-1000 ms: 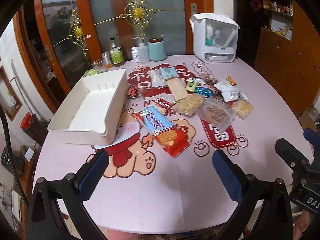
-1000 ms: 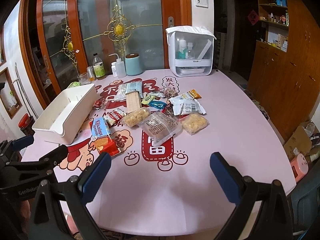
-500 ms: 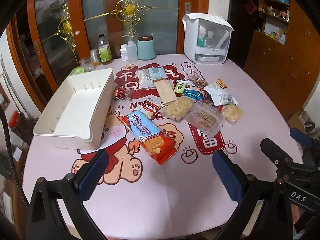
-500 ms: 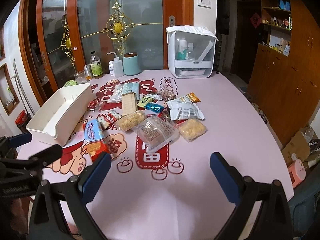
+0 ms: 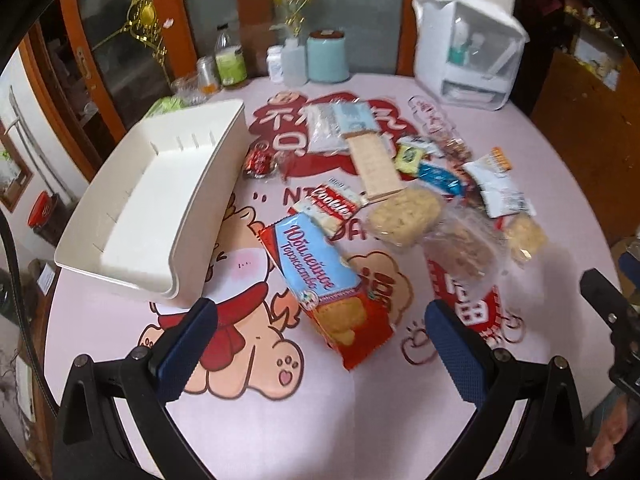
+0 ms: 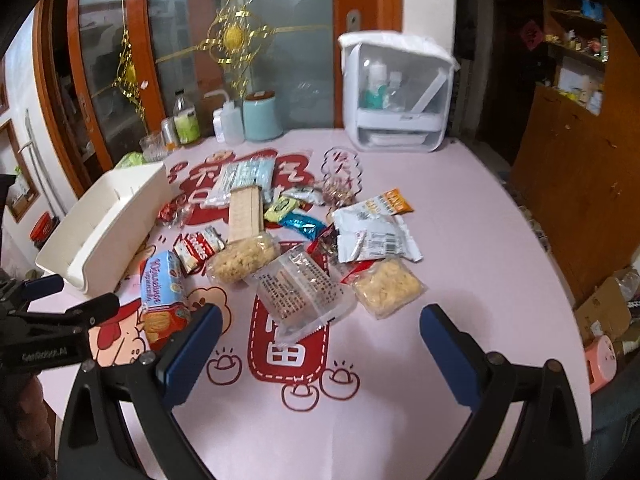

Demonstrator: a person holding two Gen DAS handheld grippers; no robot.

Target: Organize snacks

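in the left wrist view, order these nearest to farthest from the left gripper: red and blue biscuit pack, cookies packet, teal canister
From the left gripper:
1. Red and blue biscuit pack, just ahead between the fingers.
2. Cookies packet, beyond it, mid-table.
3. Teal canister, at the table's far edge by the bottles.

L wrist cam sits above the near edge of the table (image 5: 280, 420), looking fwd and down along its fingers (image 5: 188, 354) toward the glass doors at the far side; it is nearest the white bin (image 5: 160, 208) and the blue-and-red biscuit pack (image 5: 324, 280). R wrist cam looks the same way from further right, a bit more level, w/ the clear crumbly-snack bag (image 6: 304, 292) close between its fingers (image 6: 192, 354). Both views share the snack pile, bin, white cabinet (image 6: 396, 96) and far-edge bottles. Each cam catches the other gripper at its frame edge: right gripper (image 5: 612, 320) in the L view, left gripper (image 6: 56, 320) in the R view.
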